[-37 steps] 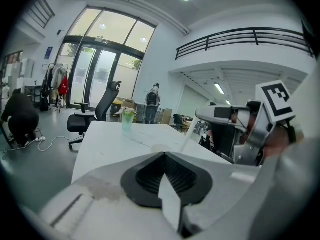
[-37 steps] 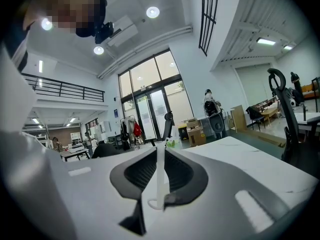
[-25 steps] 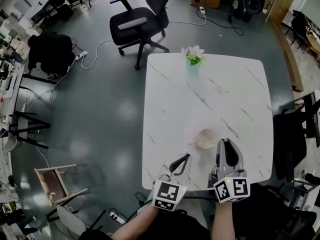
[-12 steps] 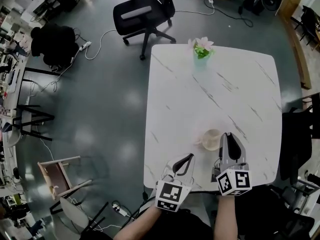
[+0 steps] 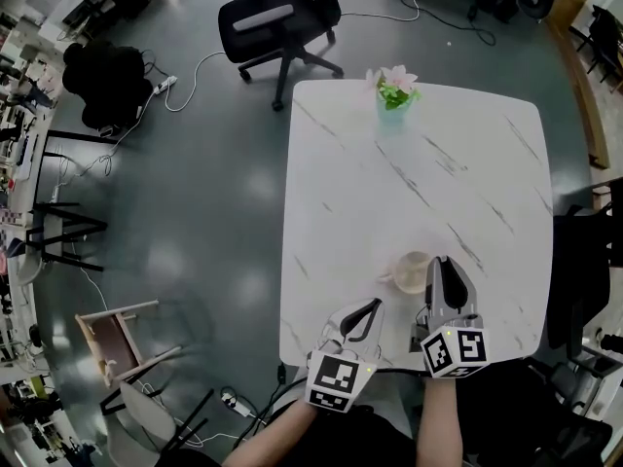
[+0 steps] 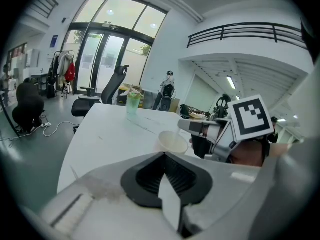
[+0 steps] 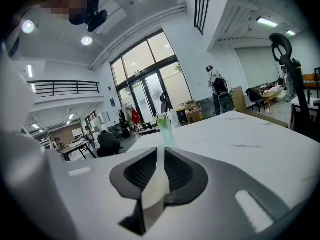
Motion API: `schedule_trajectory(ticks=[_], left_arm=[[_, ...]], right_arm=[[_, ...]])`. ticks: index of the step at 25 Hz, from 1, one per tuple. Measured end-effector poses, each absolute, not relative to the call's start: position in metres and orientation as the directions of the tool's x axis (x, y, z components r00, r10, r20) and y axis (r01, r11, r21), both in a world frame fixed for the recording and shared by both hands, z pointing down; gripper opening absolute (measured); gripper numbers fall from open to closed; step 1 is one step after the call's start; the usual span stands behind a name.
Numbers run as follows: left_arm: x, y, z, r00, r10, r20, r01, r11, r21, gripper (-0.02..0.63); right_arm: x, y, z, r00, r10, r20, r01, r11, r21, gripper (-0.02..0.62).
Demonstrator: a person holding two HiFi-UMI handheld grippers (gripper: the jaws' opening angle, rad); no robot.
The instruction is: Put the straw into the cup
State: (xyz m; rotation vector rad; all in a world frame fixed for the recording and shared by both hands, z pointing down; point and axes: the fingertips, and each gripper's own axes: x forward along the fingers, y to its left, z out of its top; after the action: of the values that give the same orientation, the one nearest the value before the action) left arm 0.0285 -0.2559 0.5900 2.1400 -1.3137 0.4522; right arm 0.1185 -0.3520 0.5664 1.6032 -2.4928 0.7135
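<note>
At the near edge of the white marble-veined table: right gripper is pinching a pale translucent straw between its jaws, tips sitting just beside the round off-white paper cup. Left gripper, jaws closed on nothing, is hanging left of the cup. Black-and-white square markers are showing on both cubes.
</note>
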Motion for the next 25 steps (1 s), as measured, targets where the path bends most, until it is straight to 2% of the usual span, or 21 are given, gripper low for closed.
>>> schedule_trajectory(ticks=[8, 12, 22, 25], left_arm=[[0.027, -0.255, 0.584, 0.455, -0.697, 0.554, -0.89, -0.349, 0.292, 0.002], [0.026, -0.255, 0.578, 0.456, -0.705, 0.543, -0.89, -0.357, 0.284, 0.002], [0.03, -0.256, 0.546, 0.482, -0.73, 0.484, -0.876, -0.402, 0.266, 0.002], [0.031, -0.256, 0.535, 0.488, -0.742, 0.46, -0.873, -0.414, 0.258, 0.002]], right_arm=[[0.119, -0.348, 0.571, -0.439, -0.836, 0.33, -0.885, 0.339, -0.319, 0.052], [0.12, -0.345, 0.567, -0.443, -0.835, 0.327, -0.883, 0.343, -0.32, 0.095], [0.14, -0.32, 0.531, -0.395, -0.869, 0.298, -0.903, 0.308, -0.299, 0.094], [0.142, -0.309, 0.516, -0.394, -0.876, 0.278, -0.901, 0.309, -0.304, 0.061]])
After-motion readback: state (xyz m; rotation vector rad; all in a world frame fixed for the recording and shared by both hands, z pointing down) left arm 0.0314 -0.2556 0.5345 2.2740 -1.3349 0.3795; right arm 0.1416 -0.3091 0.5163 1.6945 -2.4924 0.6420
